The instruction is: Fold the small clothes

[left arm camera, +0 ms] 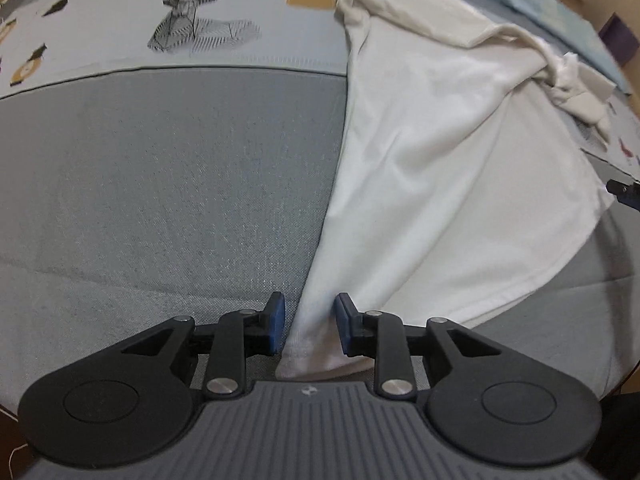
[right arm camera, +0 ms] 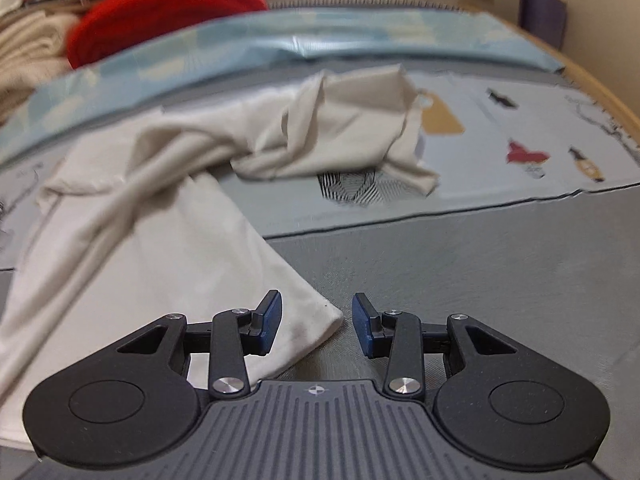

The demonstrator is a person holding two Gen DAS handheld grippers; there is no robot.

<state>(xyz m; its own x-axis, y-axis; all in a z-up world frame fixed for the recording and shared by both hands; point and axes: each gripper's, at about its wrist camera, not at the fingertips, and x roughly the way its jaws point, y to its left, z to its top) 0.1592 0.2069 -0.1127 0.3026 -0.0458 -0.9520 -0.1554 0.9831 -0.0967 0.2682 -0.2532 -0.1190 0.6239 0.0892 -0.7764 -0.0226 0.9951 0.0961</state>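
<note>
A white garment [left arm camera: 440, 160] lies spread on the grey fabric surface [left arm camera: 160, 200], with its far end bunched and crumpled. One lower corner of it runs up between the blue pads of my left gripper [left arm camera: 310, 322], whose jaws stand apart with a small gap on the left side. In the right wrist view the same garment [right arm camera: 160, 240] lies to the left, and its other lower corner rests flat between the fingers of my right gripper [right arm camera: 318, 324], which is open and low over the surface. A tip of the right gripper [left arm camera: 624, 192] shows at the far right edge of the left wrist view.
A pale printed sheet with a deer drawing [left arm camera: 192, 28] and tan tags covers the far part. Beyond it lie a light blue cloth [right arm camera: 320, 36], a red garment [right arm camera: 168, 8] and cream folded fabric [right arm camera: 28, 48]. A wooden rim [right arm camera: 600, 92] borders the right side.
</note>
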